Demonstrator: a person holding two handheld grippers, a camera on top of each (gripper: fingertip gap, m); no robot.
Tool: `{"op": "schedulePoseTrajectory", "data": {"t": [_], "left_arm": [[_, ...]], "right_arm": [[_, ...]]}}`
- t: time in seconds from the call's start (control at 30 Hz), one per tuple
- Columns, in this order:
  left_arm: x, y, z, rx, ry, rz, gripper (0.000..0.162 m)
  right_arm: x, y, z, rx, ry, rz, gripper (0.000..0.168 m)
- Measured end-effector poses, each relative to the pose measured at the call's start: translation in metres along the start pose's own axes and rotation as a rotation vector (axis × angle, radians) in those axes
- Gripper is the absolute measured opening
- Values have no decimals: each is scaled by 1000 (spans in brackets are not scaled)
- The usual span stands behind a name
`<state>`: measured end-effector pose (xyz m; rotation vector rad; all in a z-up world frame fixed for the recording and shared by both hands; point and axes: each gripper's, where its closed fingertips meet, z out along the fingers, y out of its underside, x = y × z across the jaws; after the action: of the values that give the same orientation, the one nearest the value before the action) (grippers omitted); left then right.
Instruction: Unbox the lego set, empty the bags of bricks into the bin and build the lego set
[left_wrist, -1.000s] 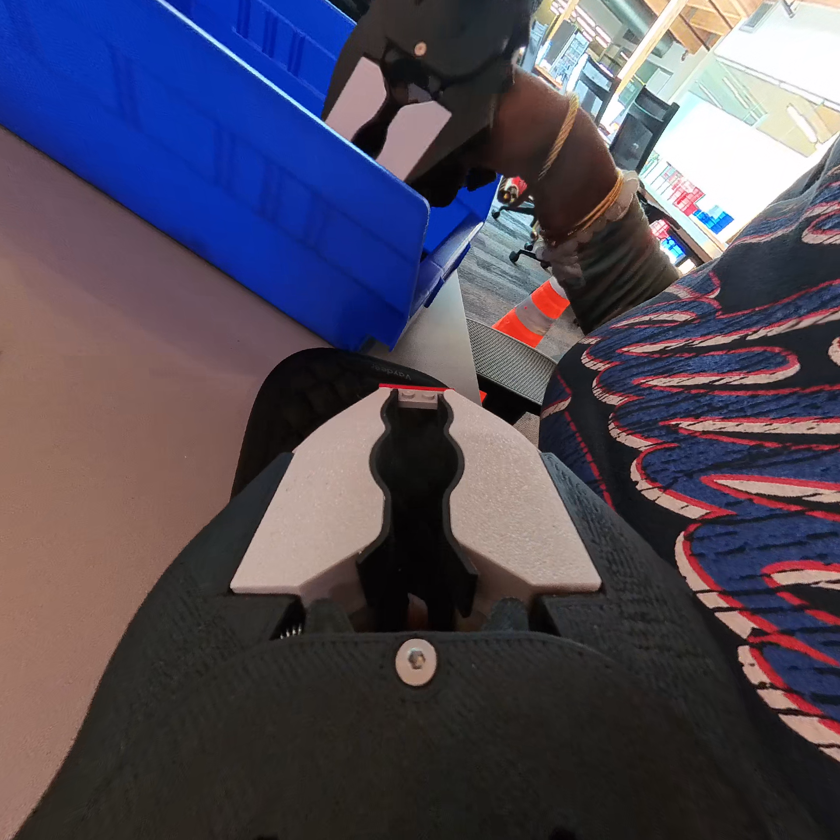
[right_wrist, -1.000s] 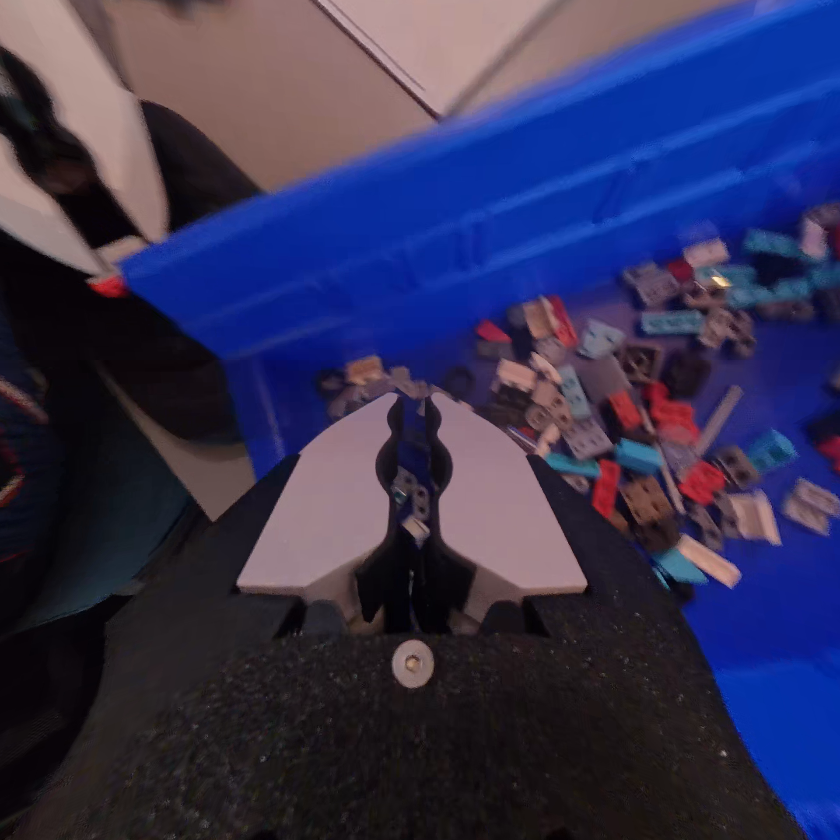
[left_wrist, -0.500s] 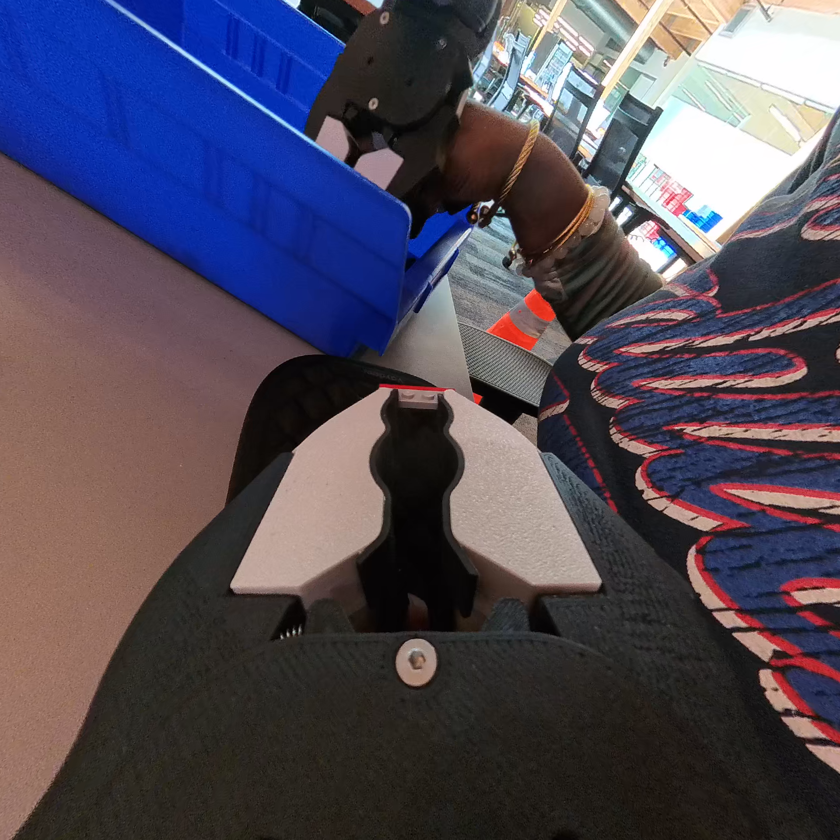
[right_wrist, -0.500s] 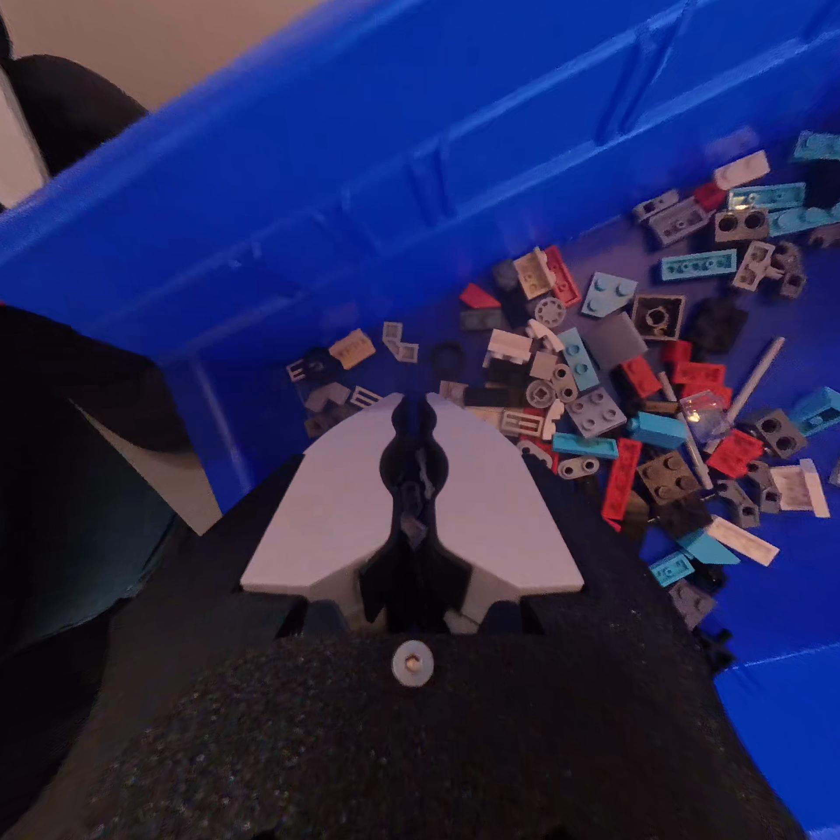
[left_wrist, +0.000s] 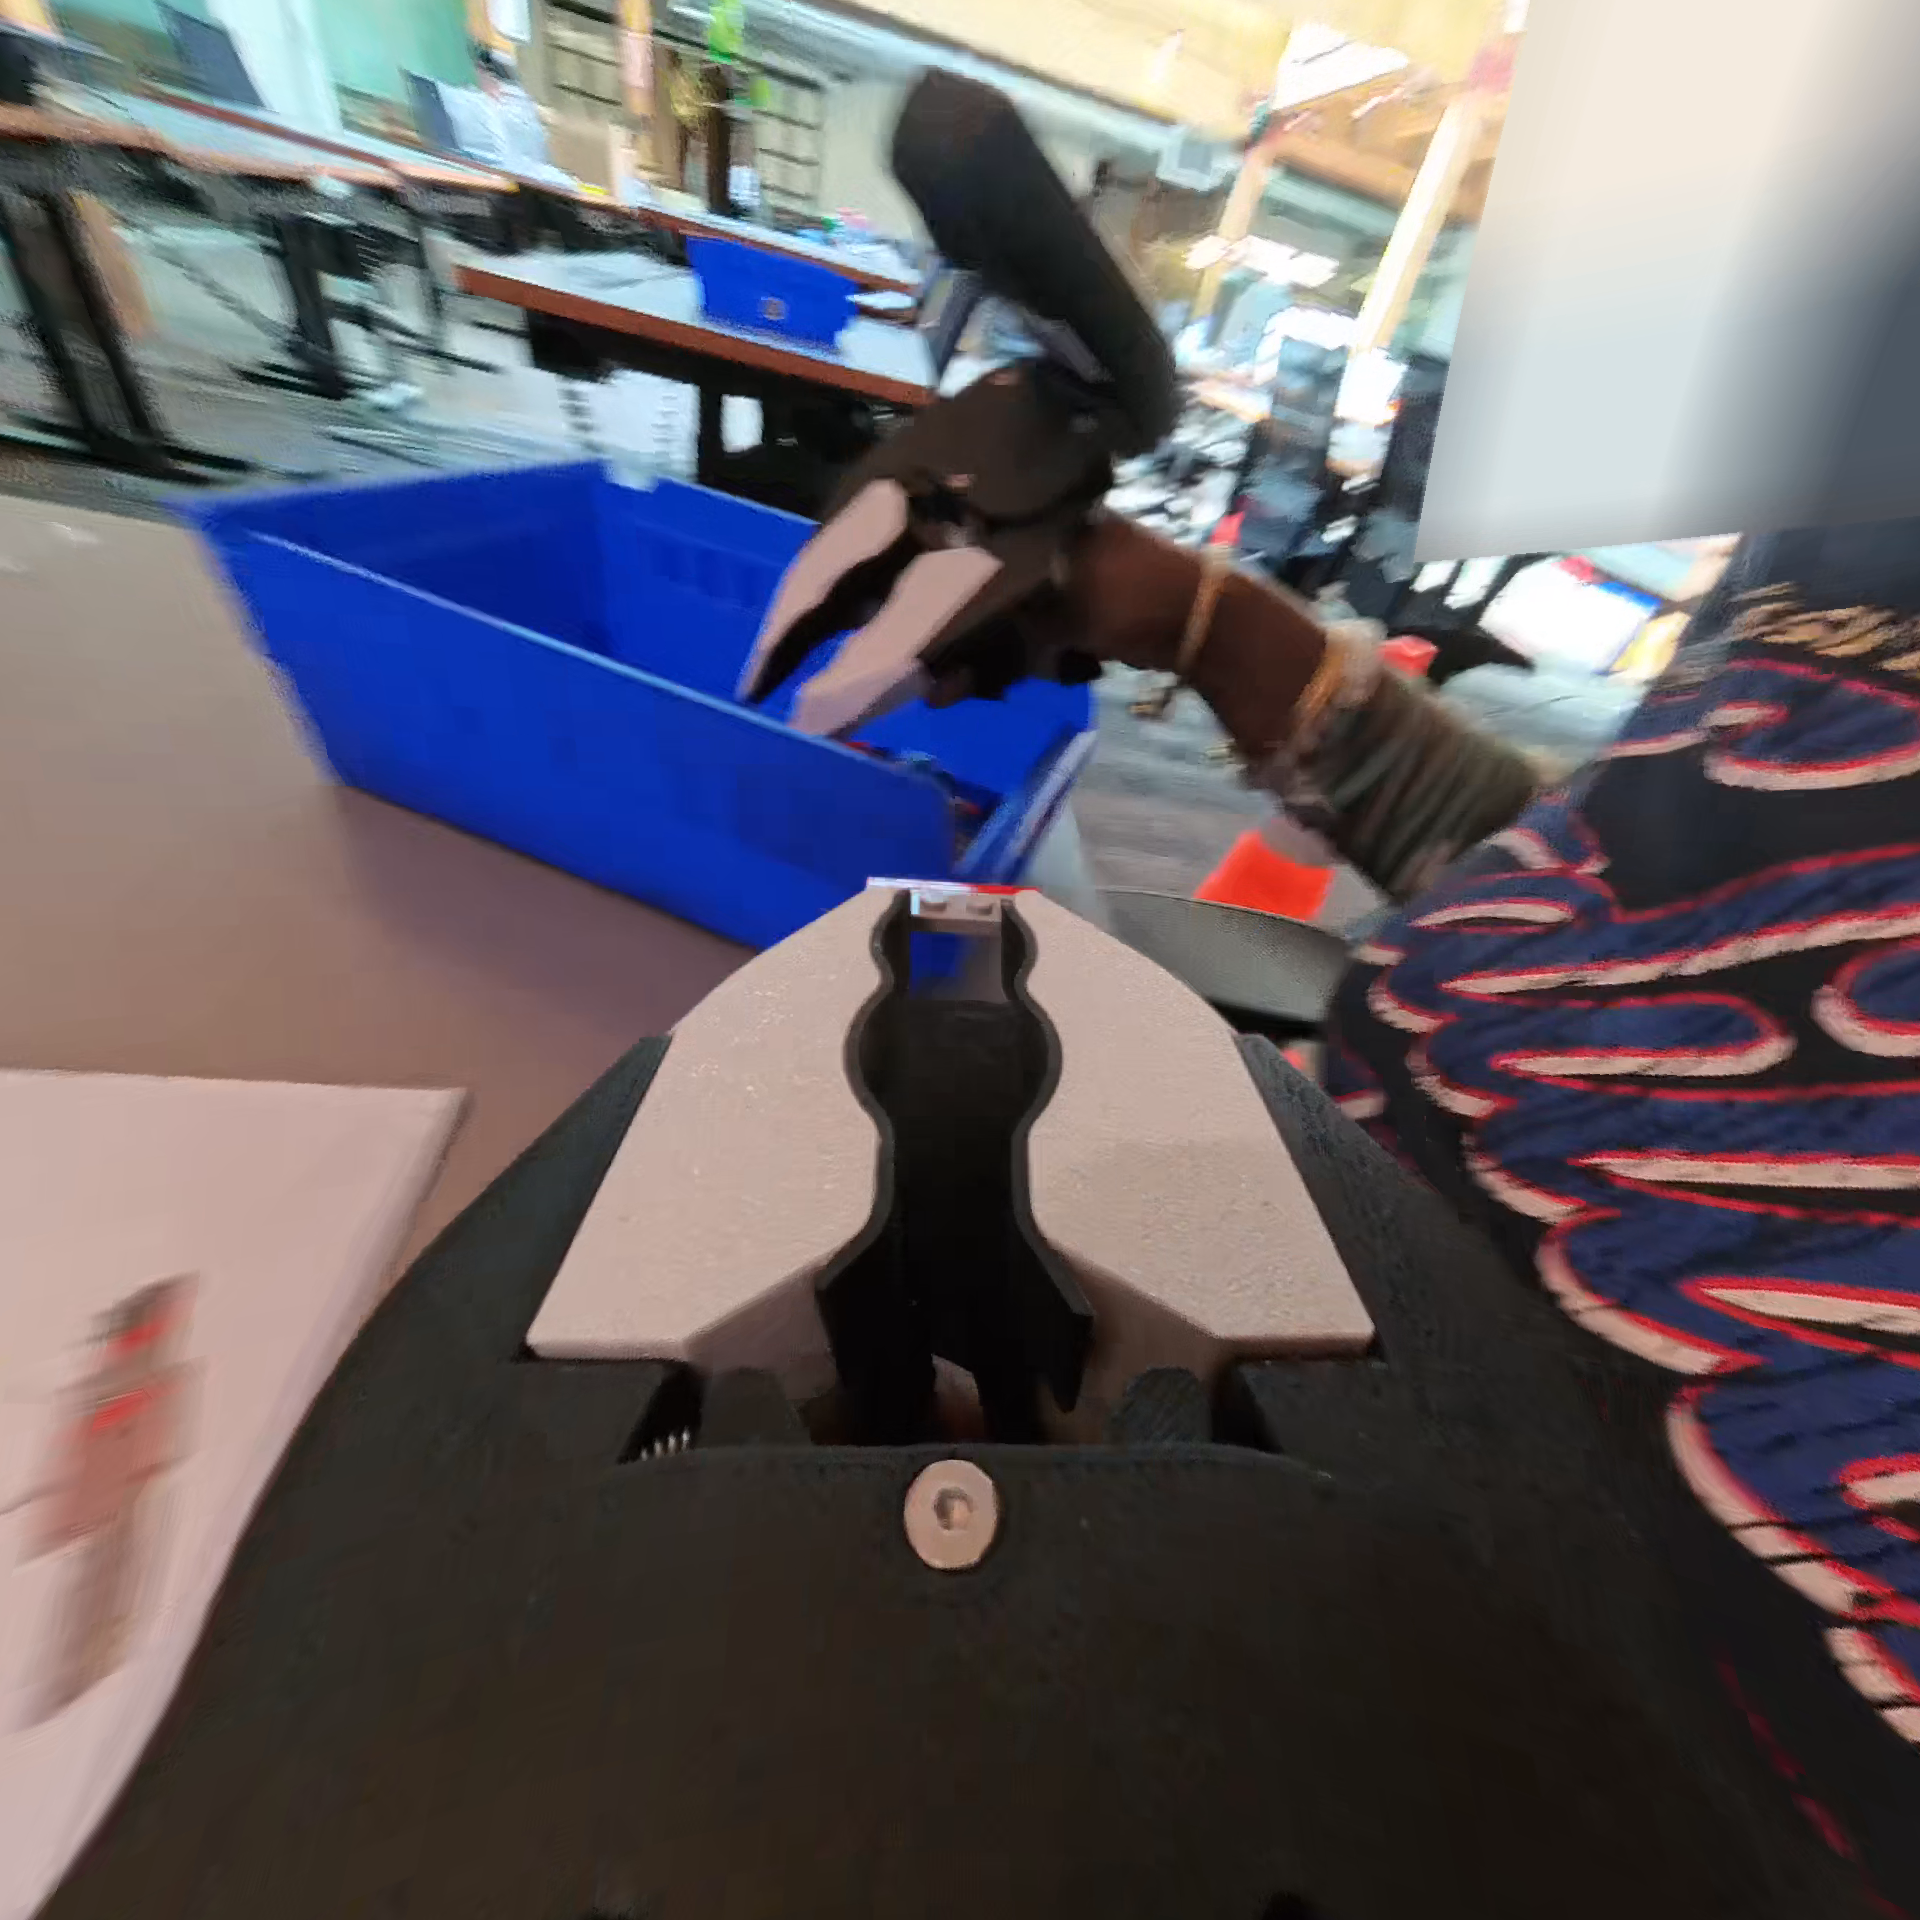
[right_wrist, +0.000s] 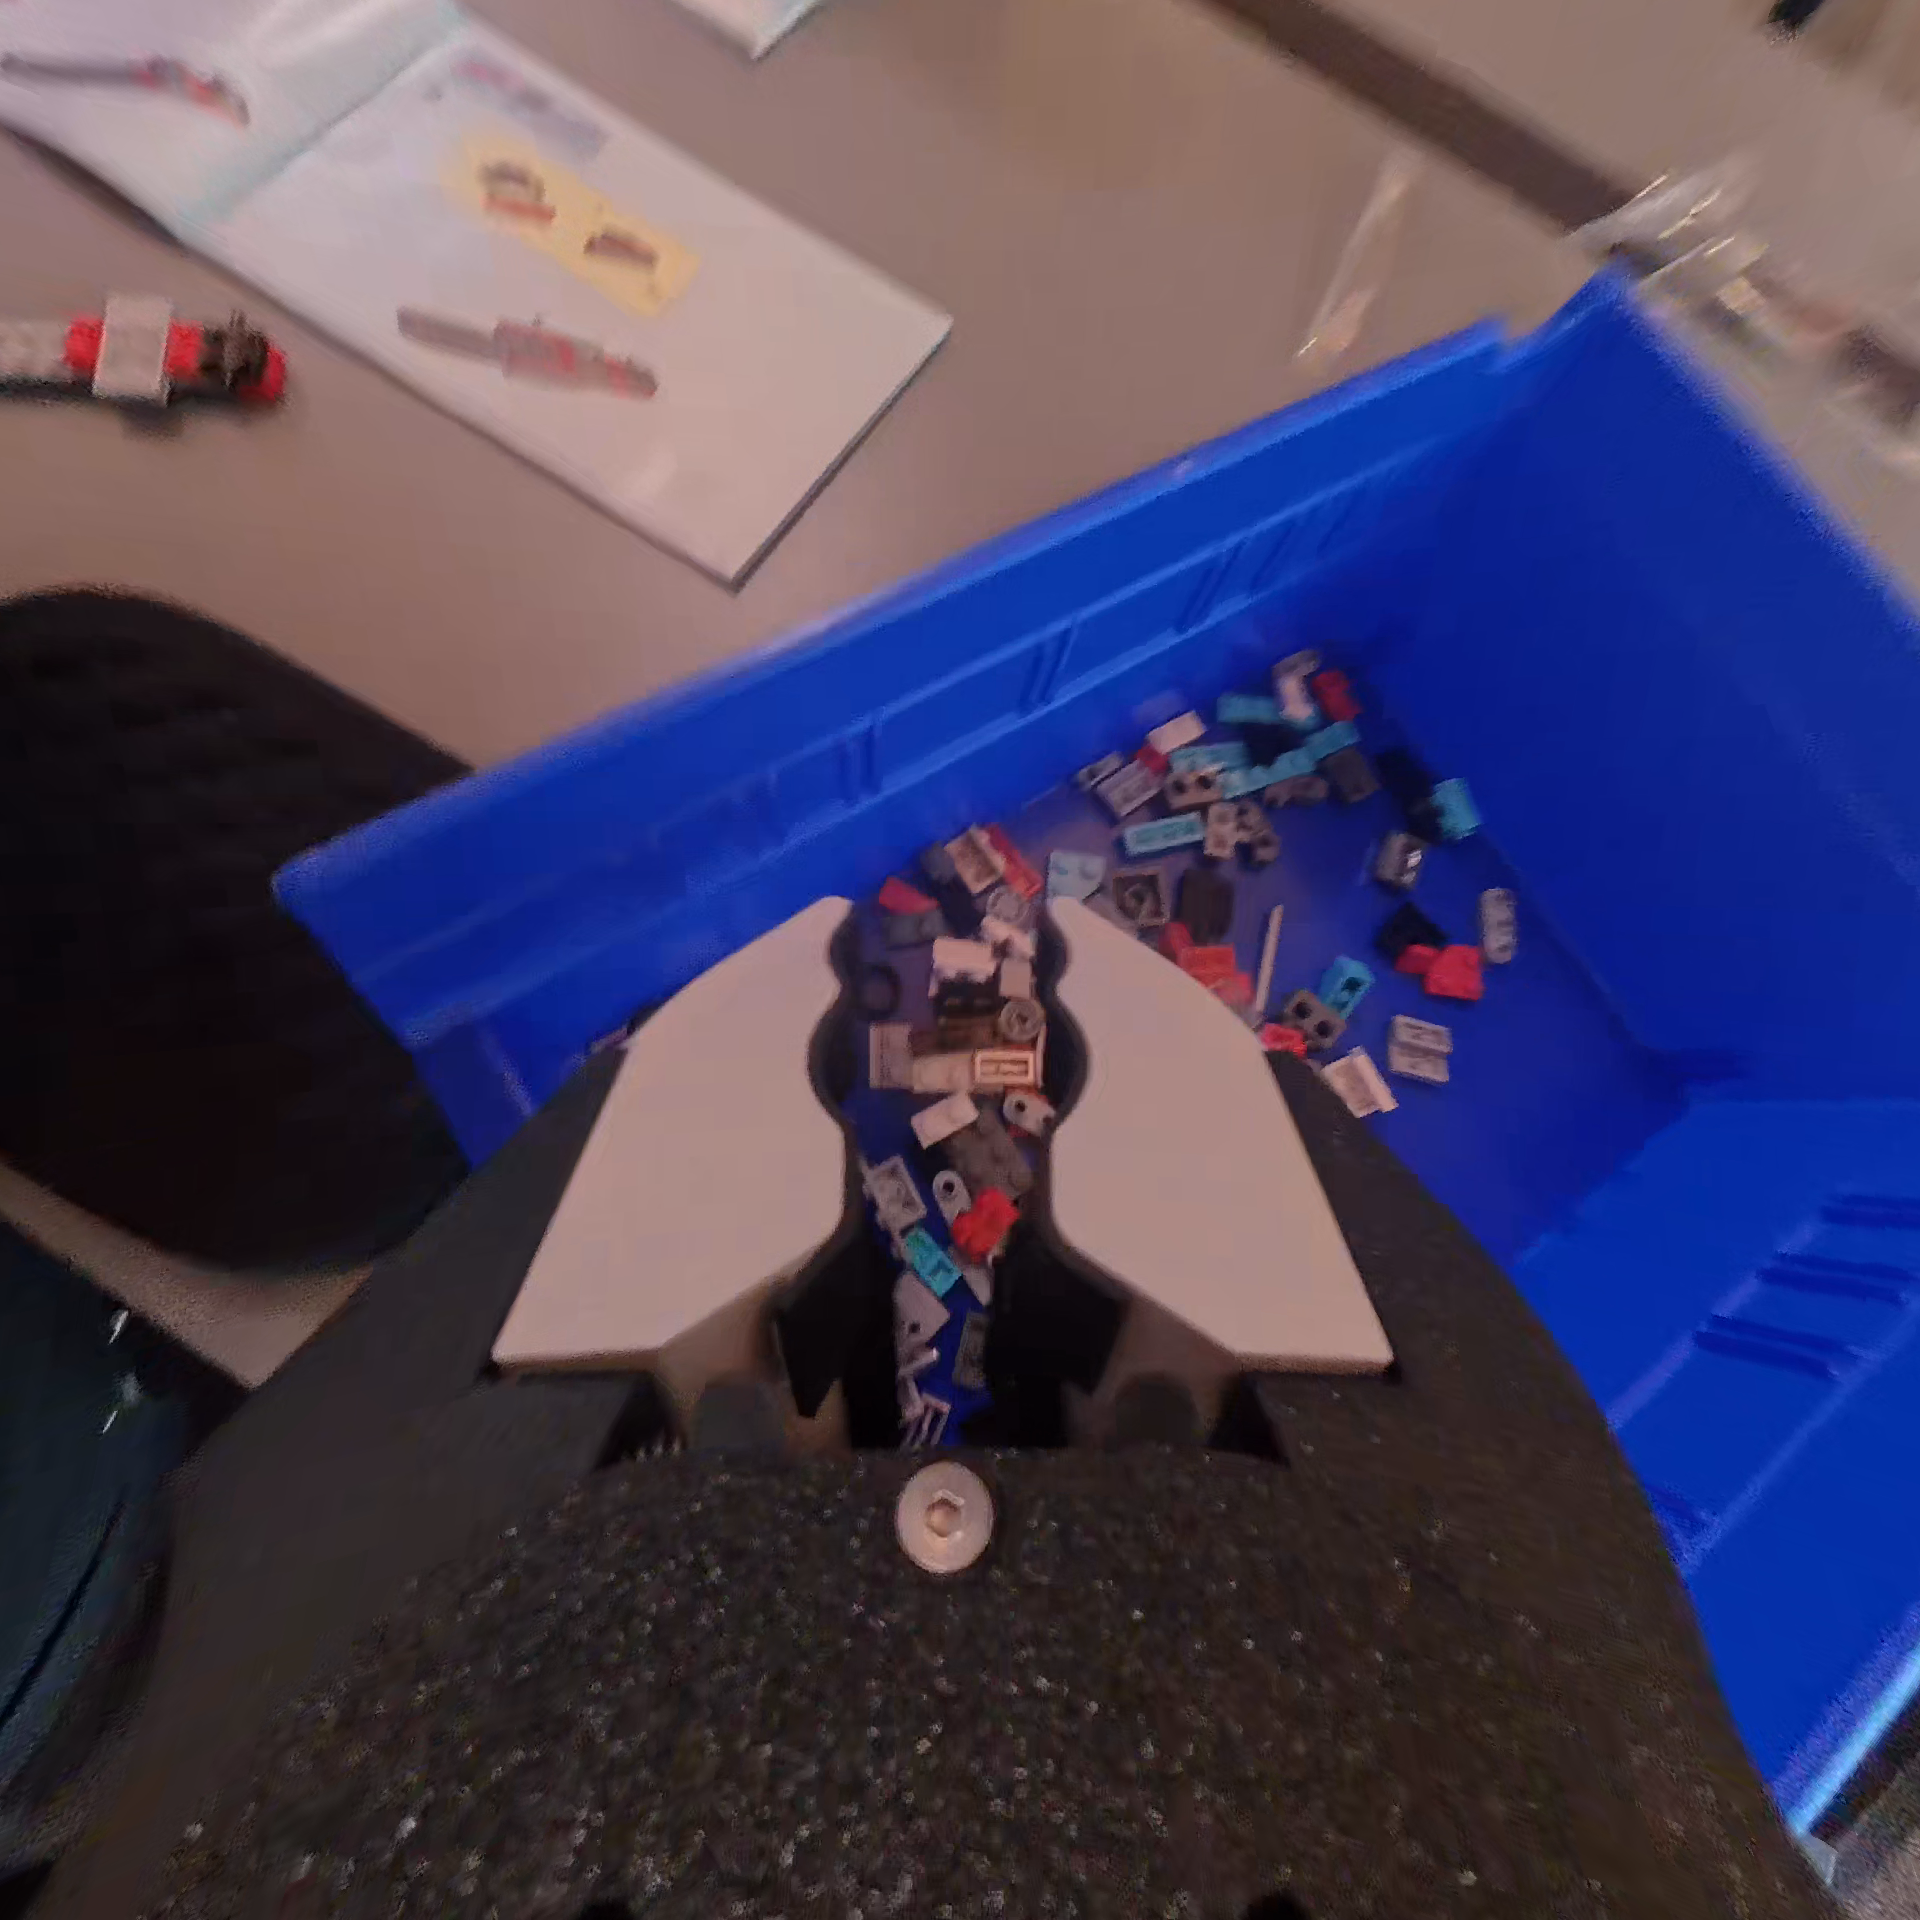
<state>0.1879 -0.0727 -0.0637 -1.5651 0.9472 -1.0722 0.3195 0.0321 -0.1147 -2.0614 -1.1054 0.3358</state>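
Note:
My left gripper is shut on a small grey and red lego piece, held above the table's near edge, in front of the blue bin. My right gripper is open and empty, hovering above the bin over the pile of loose bricks. It also shows in the left wrist view, jaws apart, pointing down into the bin. A partly built red and grey model lies on the table at the far left.
An open instruction booklet lies on the table beside the bin, and also shows in the left wrist view. Clear plastic bags lie beyond the bin. The person's patterned shirt is close on the right. My right fingertips sit around 20 cm from my left ones.
My right gripper has risen from low over the bricks and opened its jaws. My left gripper has lifted and turned, still holding its piece.

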Motion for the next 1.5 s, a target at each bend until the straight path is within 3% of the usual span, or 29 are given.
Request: {"op": "schedulePoseTrajectory", "data": {"t": [0.03,0.17,0.27,0.37,0.47,0.6,0.77,1.0,1.2,1.5], "left_arm": [[-15,-3,-12,-9,-80,46,17],[-73,-30,-80,40,-364,133,16],[-114,-29,-138,-48,-566,150,17],[-125,-23,-181,-55,-629,95,17],[-119,-15,-204,-7,-625,8,17],[-125,1,-221,-60,-661,-5,17],[-108,-5,-218,-70,-602,66,16],[-89,-16,-213,34,-446,40,16],[-73,-36,-224,215,-316,-9,16],[-76,-21,-215,116,-324,-19,16]], "right_arm": [[2,-7,-2,42,36,12,42],[6,-45,-15,212,138,63,69],[12,-81,-25,309,207,106,89],[10,-115,-30,331,280,99,107],[-9,-154,-31,373,325,25,108],[-39,-205,-23,483,347,-38,101],[-71,-235,-2,534,302,-30,98],[-87,-259,20,597,280,-69,70],[-92,-266,29,635,235,-37,73],[-91,-262,39,581,251,-68,72]]}}
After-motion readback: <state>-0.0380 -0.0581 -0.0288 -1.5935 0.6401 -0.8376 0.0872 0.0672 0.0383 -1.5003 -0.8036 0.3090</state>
